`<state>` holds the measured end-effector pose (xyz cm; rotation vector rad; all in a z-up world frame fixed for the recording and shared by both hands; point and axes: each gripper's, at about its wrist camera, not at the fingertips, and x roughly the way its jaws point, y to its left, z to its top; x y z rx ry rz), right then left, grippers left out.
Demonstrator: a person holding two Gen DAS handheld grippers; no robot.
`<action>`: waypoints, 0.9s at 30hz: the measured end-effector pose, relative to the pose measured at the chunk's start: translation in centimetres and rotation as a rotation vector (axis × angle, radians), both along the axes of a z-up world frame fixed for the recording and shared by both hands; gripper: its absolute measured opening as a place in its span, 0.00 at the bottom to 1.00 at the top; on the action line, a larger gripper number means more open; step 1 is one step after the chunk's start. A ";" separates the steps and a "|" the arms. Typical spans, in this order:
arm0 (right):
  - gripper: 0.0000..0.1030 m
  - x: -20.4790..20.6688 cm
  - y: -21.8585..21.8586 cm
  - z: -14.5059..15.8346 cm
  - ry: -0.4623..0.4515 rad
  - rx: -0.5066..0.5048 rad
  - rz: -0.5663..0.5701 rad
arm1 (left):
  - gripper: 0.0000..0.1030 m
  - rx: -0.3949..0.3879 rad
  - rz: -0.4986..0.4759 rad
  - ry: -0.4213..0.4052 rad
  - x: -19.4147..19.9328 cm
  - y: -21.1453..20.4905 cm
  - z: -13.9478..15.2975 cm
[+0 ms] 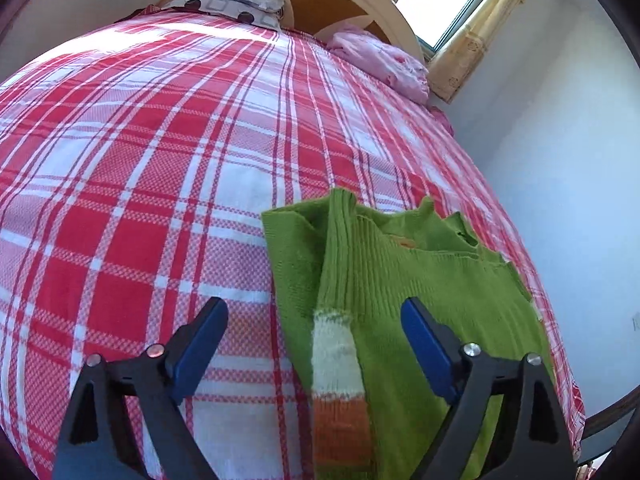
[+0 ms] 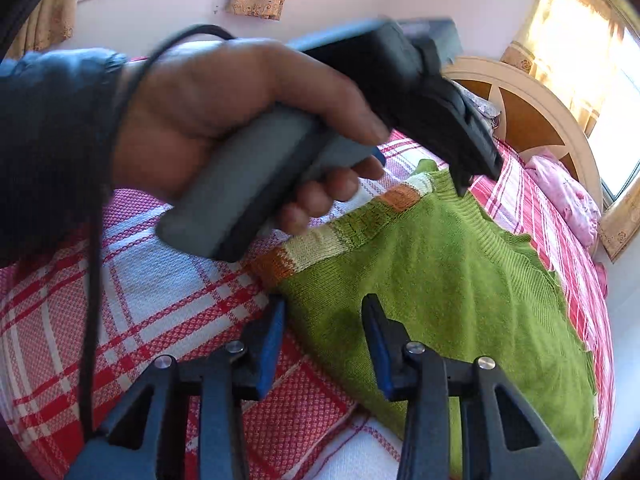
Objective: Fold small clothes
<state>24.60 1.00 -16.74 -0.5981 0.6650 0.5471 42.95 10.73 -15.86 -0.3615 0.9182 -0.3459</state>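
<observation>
A green knit sweater (image 1: 420, 280) lies flat on the red-and-white plaid bed sheet (image 1: 140, 200). One sleeve (image 1: 336, 352), with white and orange bands, is folded across its body. My left gripper (image 1: 312, 308) hovers over that sleeve, open wide, its blue pads on either side and not touching it. In the right wrist view the sweater (image 2: 460, 280) spreads to the right. My right gripper (image 2: 325, 300) is open over the sweater's near left edge, with a narrower gap and nothing pinched. A person's hand (image 2: 224, 112) holds the left gripper above the striped sleeve (image 2: 320, 240).
A patterned pillow (image 1: 236, 4) and a crumpled pink cloth (image 1: 384, 64) lie by the curved headboard (image 1: 320, 4). A white wall (image 1: 560, 160) runs close along the bed's right side. Plaid sheet stretches to the left of the sweater.
</observation>
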 end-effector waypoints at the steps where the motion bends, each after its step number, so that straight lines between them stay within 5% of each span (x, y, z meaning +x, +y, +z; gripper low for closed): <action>1: 0.36 0.2 0.1 -0.1 0.004 0.000 0.001 | 0.81 0.006 0.004 0.006 0.4 -0.1 -0.3; 4: 0.33 0.7 0.2 -0.2 0.013 0.006 0.006 | 0.74 0.039 -0.005 -0.011 1.2 -0.4 -0.5; 6: 0.22 0.8 0.2 -0.2 0.016 0.007 0.016 | 0.47 0.030 -0.011 -0.016 1.4 -0.1 -0.6; 7: 0.18 0.8 0.2 -0.1 0.014 0.007 0.016 | 0.22 -0.011 -0.032 0.001 1.6 0.1 -1.0; 8: 0.15 0.7 0.2 -0.1 0.012 0.010 0.014 | 0.19 -0.056 -0.031 0.017 1.6 0.5 -1.3; 17: 0.11 -0.2 -1.2 1.6 0.002 0.094 0.012 | 0.14 -0.256 0.008 0.064 1.3 2.6 -1.5; 27: 0.09 -0.5 -6.1 5.9 -0.034 0.271 -0.035 | 0.13 -0.395 0.030 0.089 1.2 3.0 0.1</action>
